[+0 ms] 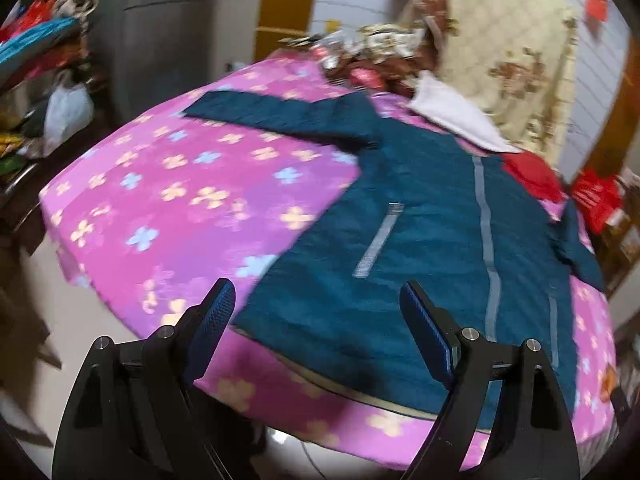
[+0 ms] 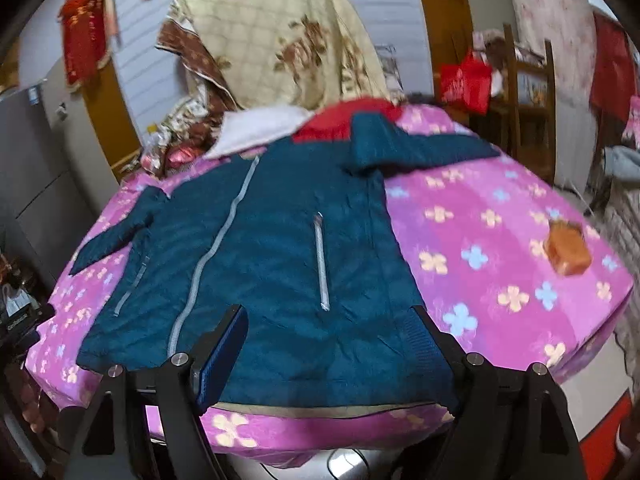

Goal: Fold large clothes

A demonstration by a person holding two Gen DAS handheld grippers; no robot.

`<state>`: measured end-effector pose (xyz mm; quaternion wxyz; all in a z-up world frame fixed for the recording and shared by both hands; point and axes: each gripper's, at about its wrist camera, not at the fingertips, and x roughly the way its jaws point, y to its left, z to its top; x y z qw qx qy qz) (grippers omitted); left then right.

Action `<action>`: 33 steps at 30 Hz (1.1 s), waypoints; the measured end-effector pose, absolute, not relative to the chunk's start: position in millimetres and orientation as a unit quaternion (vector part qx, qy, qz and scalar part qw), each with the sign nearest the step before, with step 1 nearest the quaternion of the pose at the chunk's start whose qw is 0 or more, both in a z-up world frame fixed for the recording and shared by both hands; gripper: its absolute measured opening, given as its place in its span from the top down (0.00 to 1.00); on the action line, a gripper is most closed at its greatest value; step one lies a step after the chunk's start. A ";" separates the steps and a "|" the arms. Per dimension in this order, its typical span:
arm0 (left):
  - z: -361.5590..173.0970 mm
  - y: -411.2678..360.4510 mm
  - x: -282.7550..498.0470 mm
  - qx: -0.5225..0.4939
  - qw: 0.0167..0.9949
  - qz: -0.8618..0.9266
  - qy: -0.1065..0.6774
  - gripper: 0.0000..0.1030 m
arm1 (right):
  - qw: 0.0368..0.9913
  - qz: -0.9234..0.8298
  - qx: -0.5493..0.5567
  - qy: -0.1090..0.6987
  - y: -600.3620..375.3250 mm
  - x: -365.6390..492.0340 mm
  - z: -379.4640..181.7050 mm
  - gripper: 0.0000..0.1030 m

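A large teal quilted jacket [image 1: 424,240] [image 2: 288,248] lies spread flat, front up, on a pink flowered bed sheet [image 1: 168,184] [image 2: 500,216]. It has a grey centre zip and grey pocket zips, a red hood lining at the far end, and both sleeves stretched outward. My left gripper [image 1: 316,316] hovers open above the jacket's near left hem, with nothing between its blue pads. My right gripper [image 2: 328,344] stands open over the near hem on the right side, also holding nothing.
A heap of cream flowered bedding [image 1: 500,52] [image 2: 288,36] and a white cloth [image 1: 452,116] sit at the bed's far end. An orange-brown box [image 2: 568,252] rests on the sheet at right. Cluttered shelves [image 1: 40,60] stand left; a wooden chair [image 2: 528,92] stands at right.
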<state>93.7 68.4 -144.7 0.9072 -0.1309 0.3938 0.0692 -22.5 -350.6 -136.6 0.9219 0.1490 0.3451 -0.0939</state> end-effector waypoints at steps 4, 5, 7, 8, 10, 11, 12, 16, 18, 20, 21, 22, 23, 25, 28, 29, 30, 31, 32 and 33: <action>-167.6 96.3 107.3 -0.118 0.901 0.094 0.407 0.18 | 0.908 -0.128 0.152 0.370 -371.7 -16.9 -164.2 0.23; -170.6 97.8 111.0 -0.109 0.901 0.101 0.408 0.18 | 0.902 -0.136 0.161 0.378 -381.0 -15.7 -172.0 0.23; -181.5 103.5 120.6 -0.096 0.901 0.100 0.411 0.18 | 0.891 -0.143 0.180 0.391 -397.9 -14.0 -185.2 0.23; -187.2 104.3 126.7 -0.092 0.898 0.091 0.420 0.18 | 0.886 -0.143 0.191 0.398 -404.9 -12.0 -192.2 0.23; -197.2 105.0 141.4 -0.099 0.889 0.068 0.442 0.18 | 0.878 -0.133 0.206 0.411 -412.6 -7.7 -202.7 0.23; -202.3 106.9 146.5 -0.104 0.886 0.060 0.447 0.18 | 0.875 -0.124 0.212 0.417 -414.0 -5.2 -208.1 0.23; -204.2 104.6 149.8 -0.112 0.885 0.052 0.449 0.18 | 0.872 -0.120 0.216 0.423 -414.6 -2.9 -213.5 0.23; -217.6 104.2 161.3 -0.132 0.876 0.028 0.463 0.18 | 0.863 -0.116 0.222 0.439 -414.5 6.3 -231.2 0.23; -221.1 94.7 166.9 -0.134 0.871 0.022 0.472 0.18 | 0.862 -0.112 0.225 0.441 -413.0 9.2 -237.7 0.30; -228.1 85.2 173.3 -0.126 0.864 0.007 0.488 0.23 | 0.860 -0.111 0.223 0.446 -410.5 12.0 -240.2 0.43; -230.8 78.9 175.3 -0.122 0.859 -0.003 0.496 0.42 | 0.860 -0.116 0.217 0.447 -409.8 13.7 -240.0 0.54; -232.7 73.2 177.1 -0.117 0.856 -0.006 0.503 0.46 | 0.859 -0.118 0.214 0.450 -409.6 15.2 -239.4 0.61; -231.8 68.3 174.8 -0.106 0.860 0.001 0.500 0.50 | 0.858 -0.115 0.214 0.453 -409.8 15.4 -239.3 0.69; -229.8 59.8 167.0 -0.097 0.860 -0.002 0.502 0.65 | 0.856 -0.107 0.224 0.453 -412.2 13.3 -237.1 0.80; -227.5 49.7 152.3 -0.086 0.859 -0.005 0.505 0.69 | 0.854 -0.103 0.234 0.453 -417.7 7.1 -232.8 0.85; -227.8 46.1 145.8 -0.083 0.859 -0.009 0.505 0.69 | 0.854 -0.103 0.237 0.452 -419.3 4.1 -232.1 0.86; -227.8 43.3 140.4 -0.079 0.860 -0.012 0.504 0.69 | 0.853 -0.104 0.237 0.453 -420.0 2.2 -231.8 0.86; -227.3 40.5 136.4 -0.075 0.861 -0.013 0.503 0.69 | 0.853 -0.106 0.236 0.454 -420.6 0.1 -232.0 0.86; -226.4 38.5 131.0 -0.070 0.863 -0.010 0.500 0.69 | 0.853 -0.108 0.237 0.453 -421.8 -1.7 -232.2 0.86; -225.0 38.3 127.9 -0.068 0.864 -0.005 0.498 0.69 | 0.853 -0.109 0.239 0.452 -423.2 -4.0 -231.4 0.86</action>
